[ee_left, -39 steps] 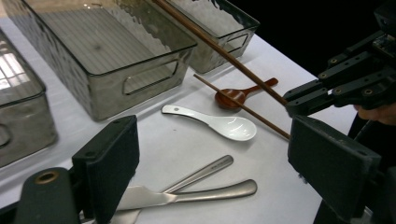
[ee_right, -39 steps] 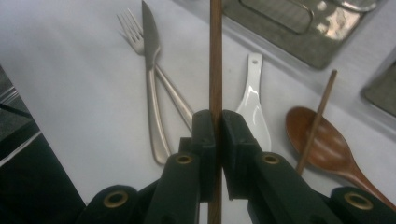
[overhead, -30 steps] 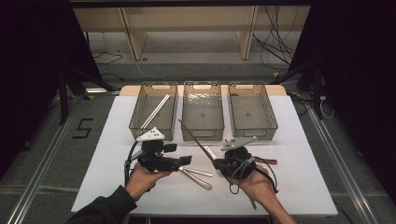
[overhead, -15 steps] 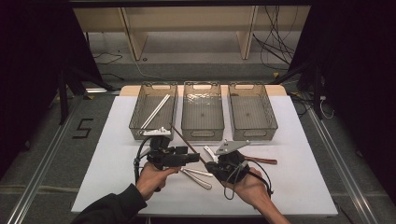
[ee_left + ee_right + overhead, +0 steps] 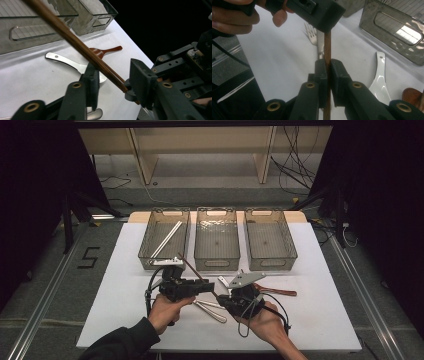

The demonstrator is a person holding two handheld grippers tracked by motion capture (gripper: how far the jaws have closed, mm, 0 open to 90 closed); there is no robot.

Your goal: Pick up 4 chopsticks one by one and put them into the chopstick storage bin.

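Note:
A long brown chopstick (image 5: 194, 271) slants up over the white table (image 5: 320, 320) toward the bins. My right gripper (image 5: 327, 70) is shut on its lower part, with the stick (image 5: 327, 45) standing upright between the pads. My left gripper (image 5: 204, 286) comes in from the left, its jaws on either side of the same chopstick (image 5: 75, 41). These jaws have just been closing. In the left gripper view (image 5: 113, 80) the stick lies against one pad, and a gap remains at the other.
Three clear bins stand in a row at the back: the left bin (image 5: 147, 254) holds pale chopsticks, then the middle bin (image 5: 216, 262) and the right bin (image 5: 290, 255). A fork (image 5: 312, 35), a metal spoon (image 5: 67, 62) and a wooden spoon (image 5: 277, 291) lie near the grippers.
The left gripper's jaws have narrowed around the chopstick, and both hands have drawn a little closer together. The right gripper has kept its grip on the stick.

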